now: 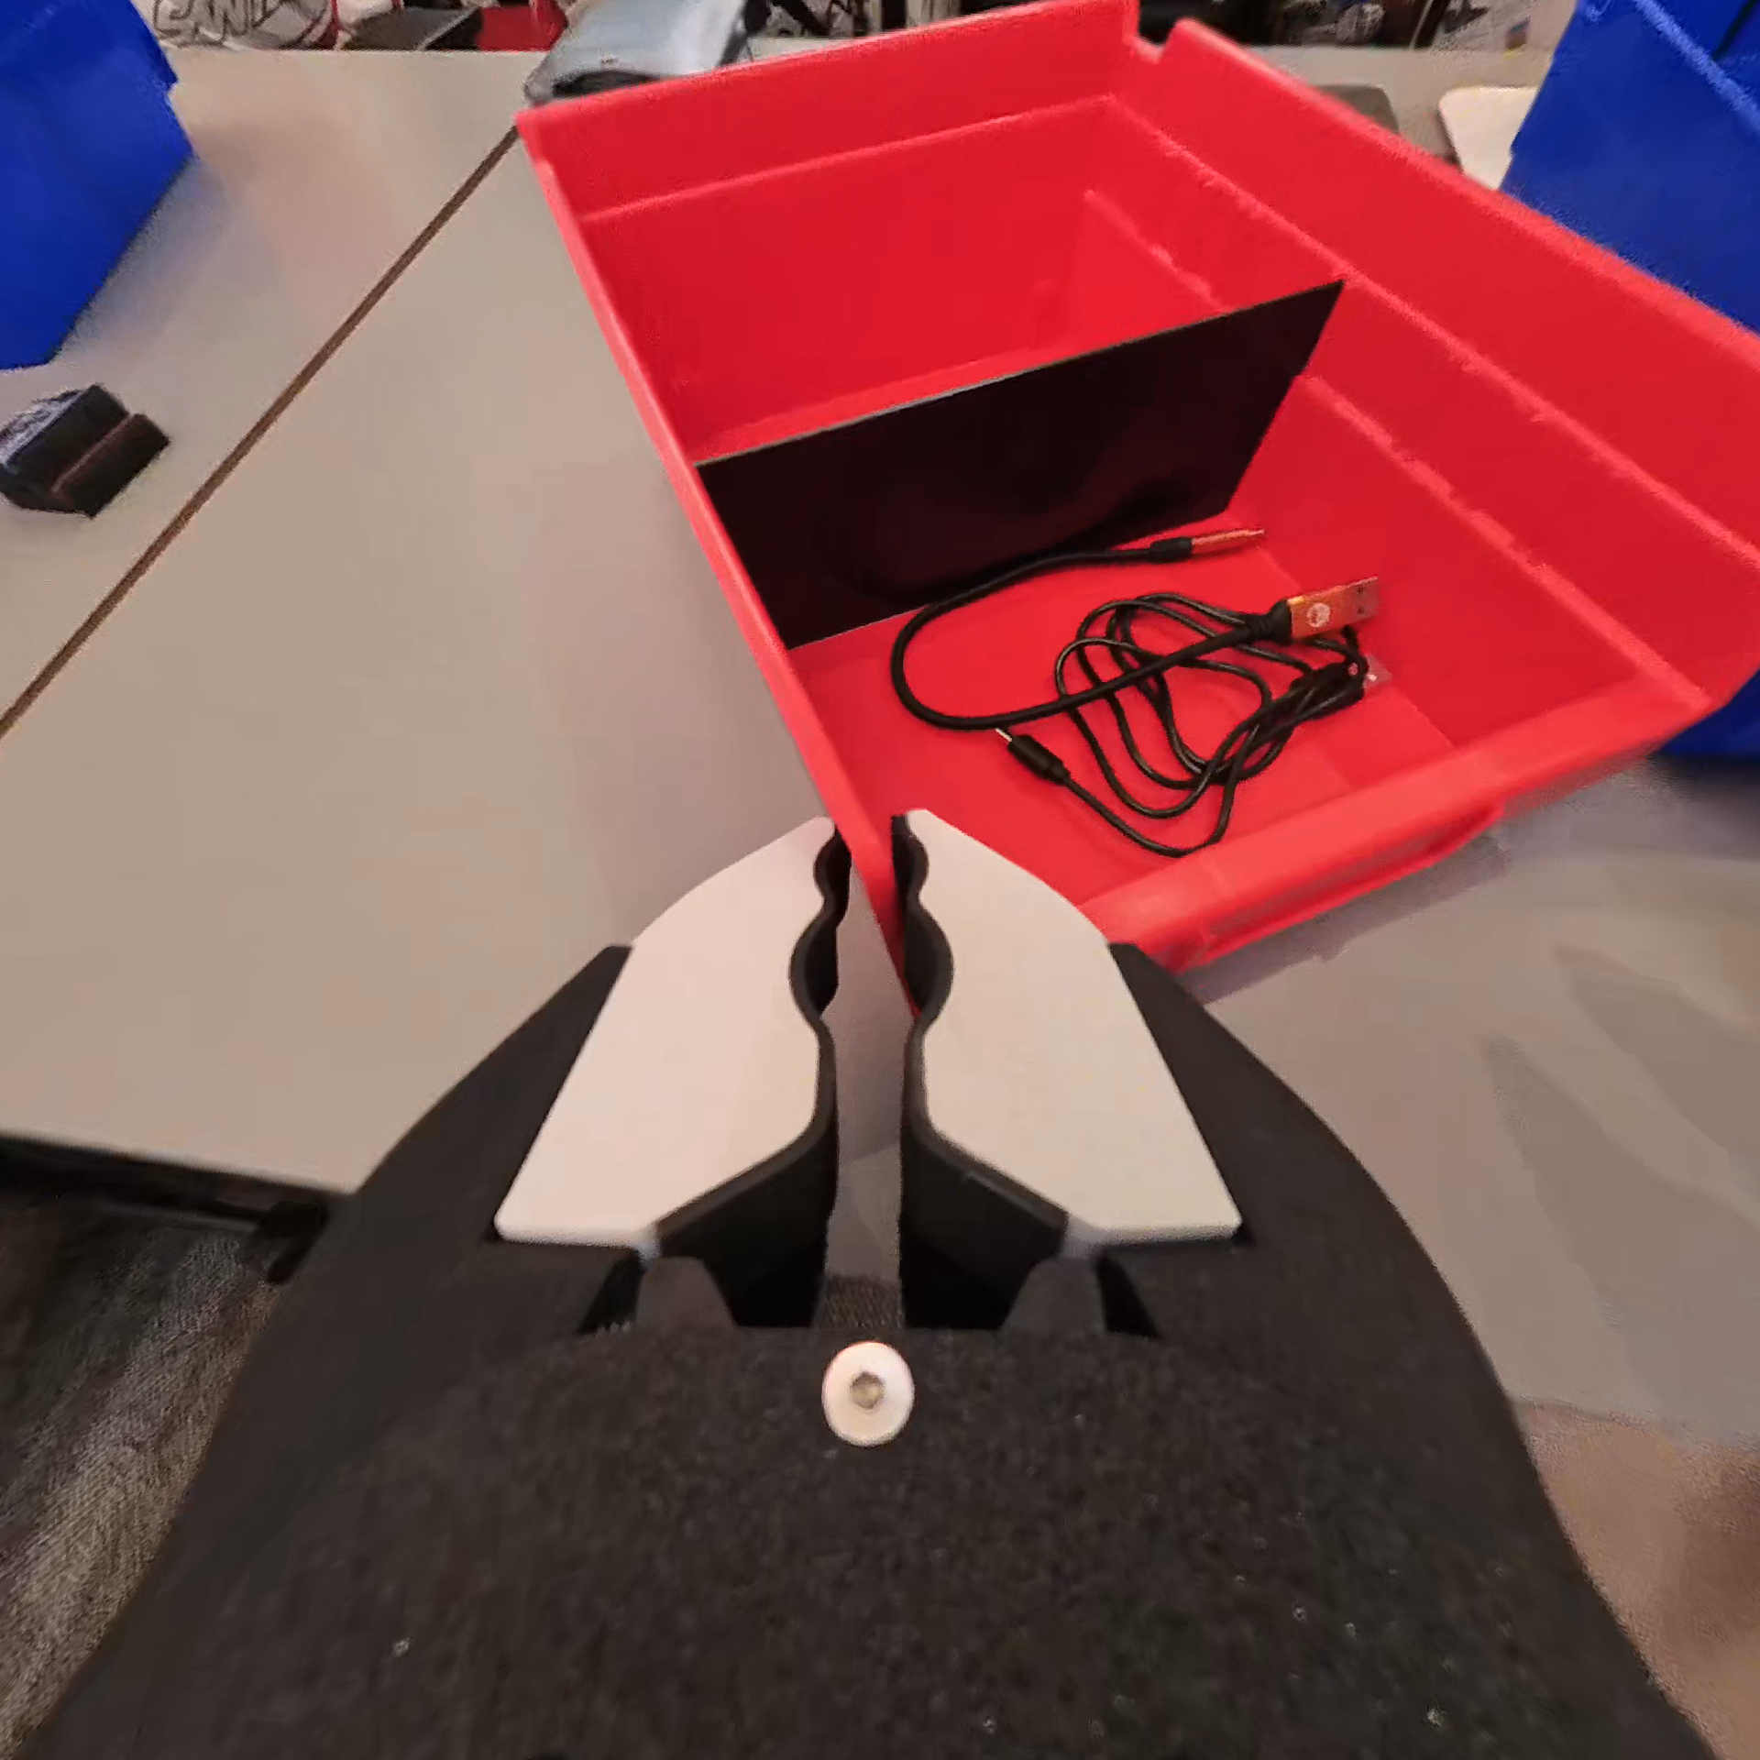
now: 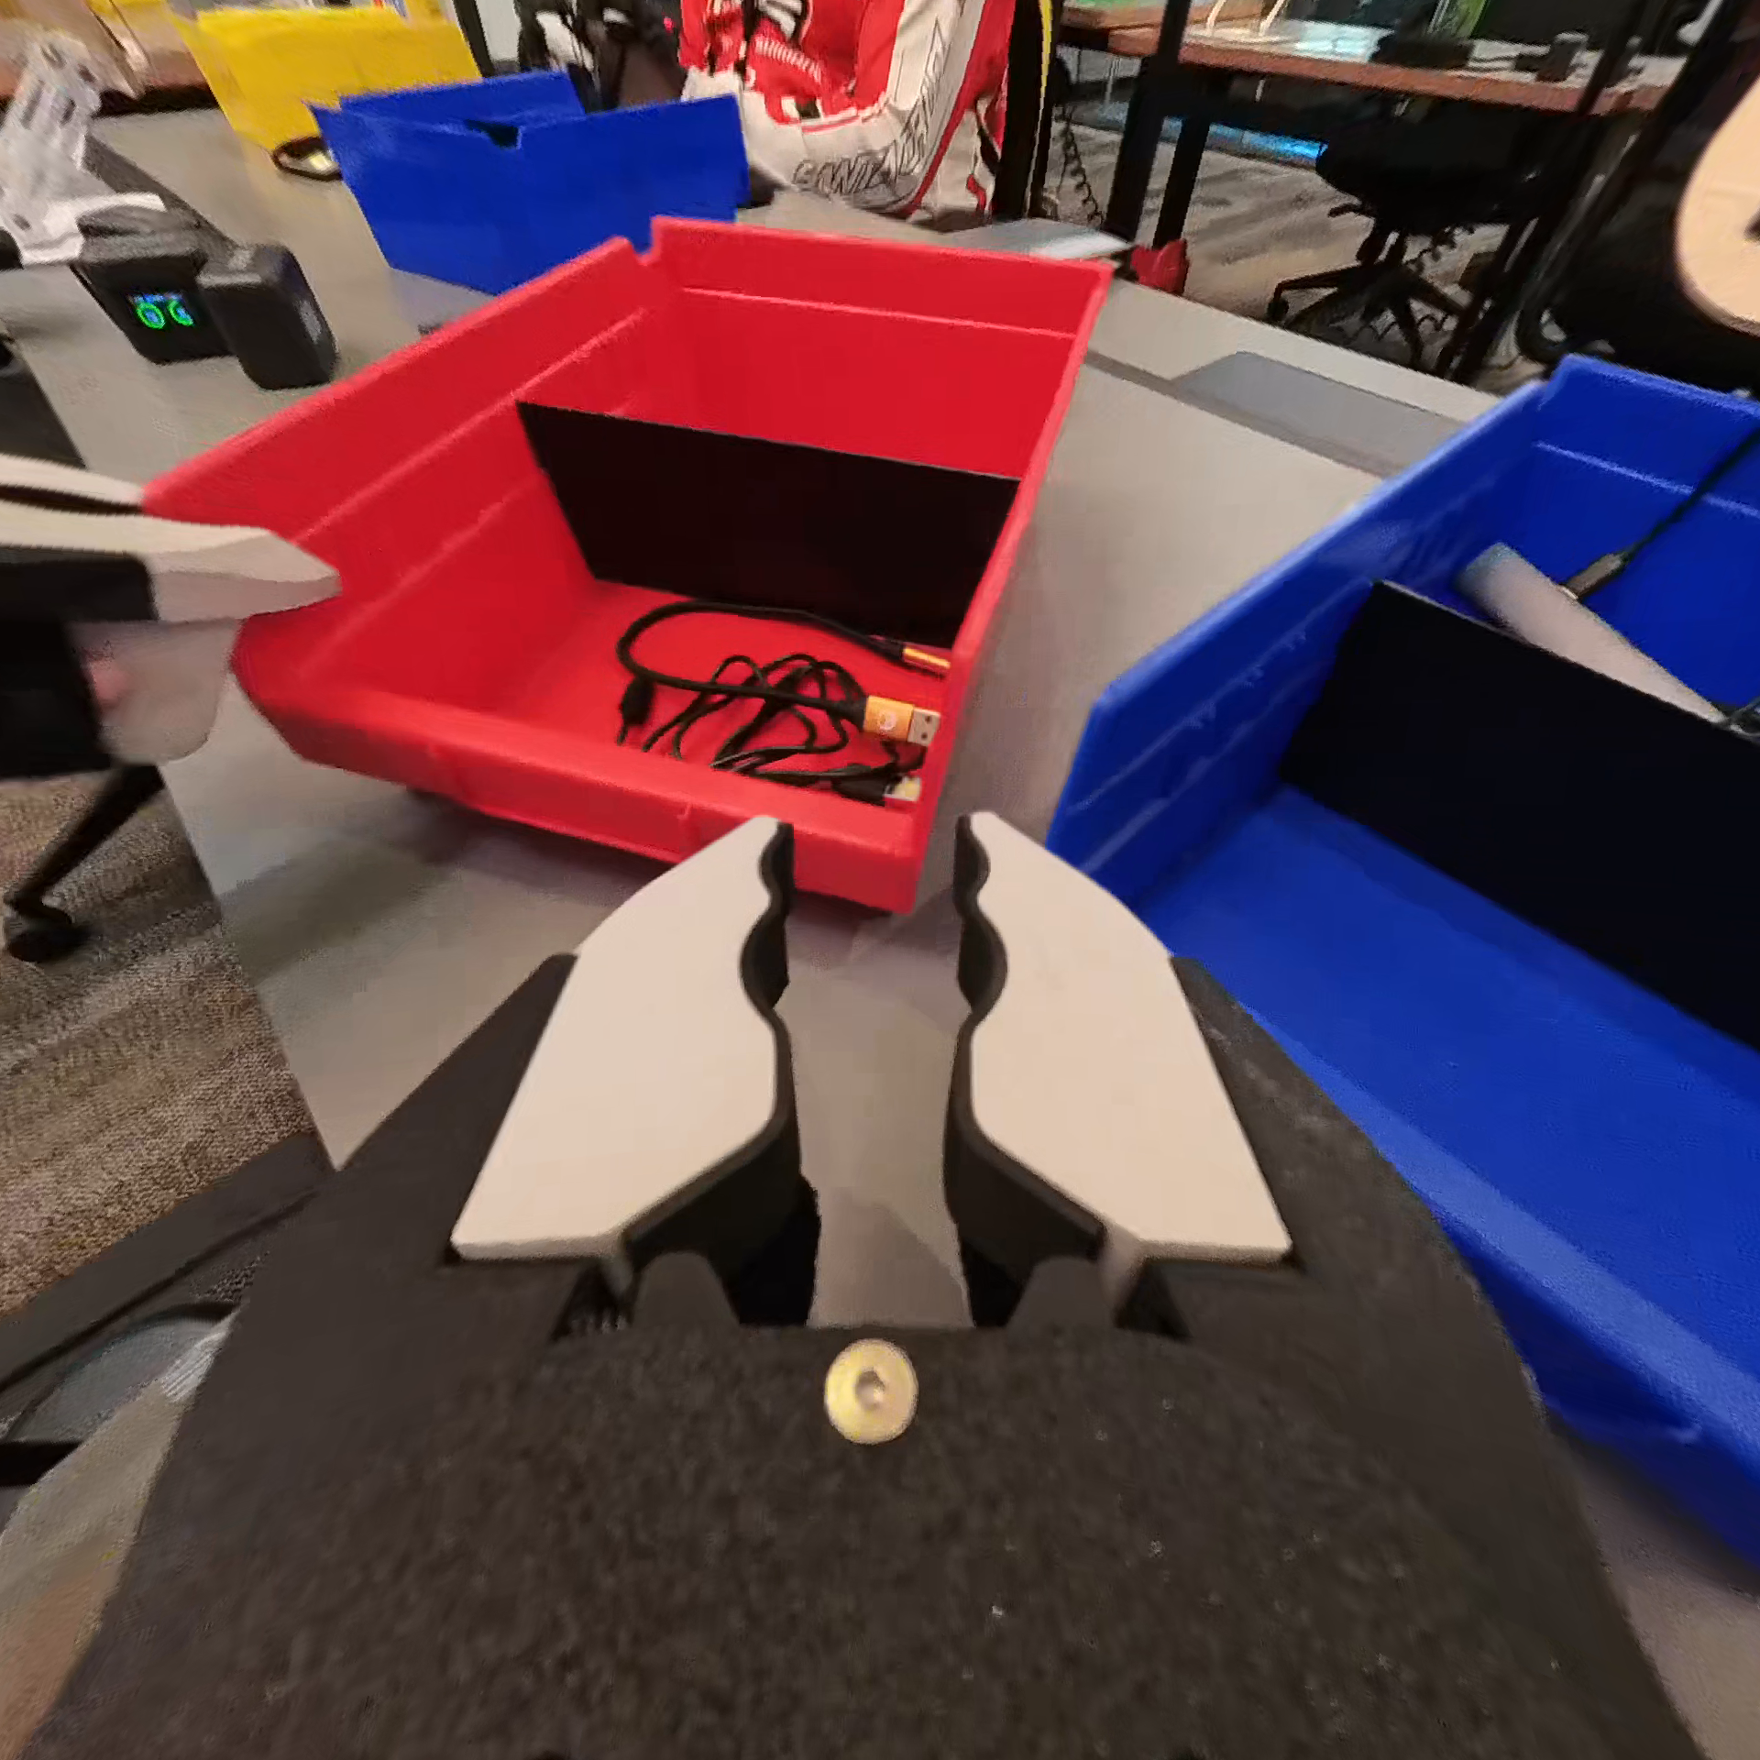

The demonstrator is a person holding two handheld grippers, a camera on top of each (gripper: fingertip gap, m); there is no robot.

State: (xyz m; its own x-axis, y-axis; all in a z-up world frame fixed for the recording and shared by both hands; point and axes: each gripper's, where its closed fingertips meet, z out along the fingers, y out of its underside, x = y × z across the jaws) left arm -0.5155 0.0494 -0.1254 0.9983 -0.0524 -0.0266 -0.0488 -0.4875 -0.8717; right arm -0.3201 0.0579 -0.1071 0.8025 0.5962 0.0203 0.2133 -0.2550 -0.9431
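Our left gripper (image 1: 869,838) is nearly closed and holds nothing, by the red bin (image 1: 1238,895) corner. Our right gripper (image 2: 871,848) is a bit open. The black cable (image 1: 1171,705) is tangled; the divider (image 1: 1000,476) hides what's behind.

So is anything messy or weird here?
A bit: the black cables lie in a loose tangle in the red bin's front compartment, before the black divider. Nothing looks spilled or broken.
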